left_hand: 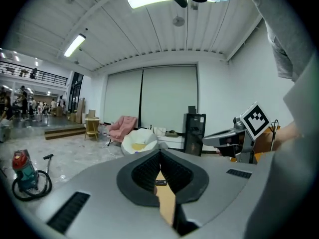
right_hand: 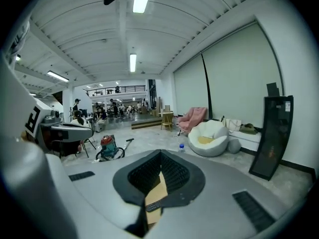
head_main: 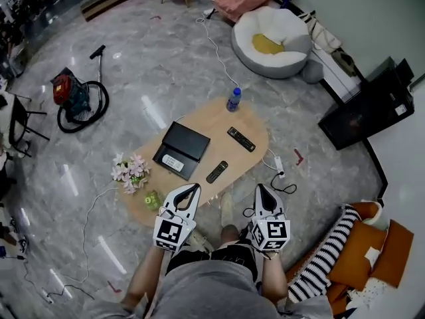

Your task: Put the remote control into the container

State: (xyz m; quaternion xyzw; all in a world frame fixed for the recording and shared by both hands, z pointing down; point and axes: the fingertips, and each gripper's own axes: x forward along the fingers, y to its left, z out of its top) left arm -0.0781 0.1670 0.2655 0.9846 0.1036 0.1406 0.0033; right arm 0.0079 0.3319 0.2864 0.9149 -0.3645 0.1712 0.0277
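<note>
Both shut, empty: left gripper (head_main: pixel 194 189), right gripper (head_main: pixel 261 190) | held near table (head_main: pixel 251 117) edge | saw remote control (head_main: pixel 217 171) beside container (head_main: pixel 181 149)

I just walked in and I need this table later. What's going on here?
A person stands at the near end of a low wooden table with a tool in each hand. The left tool and the right tool are both shut and hold nothing. One remote control lies beside the black container, and a second remote control lies farther off. Neither is in the container yet.
</note>
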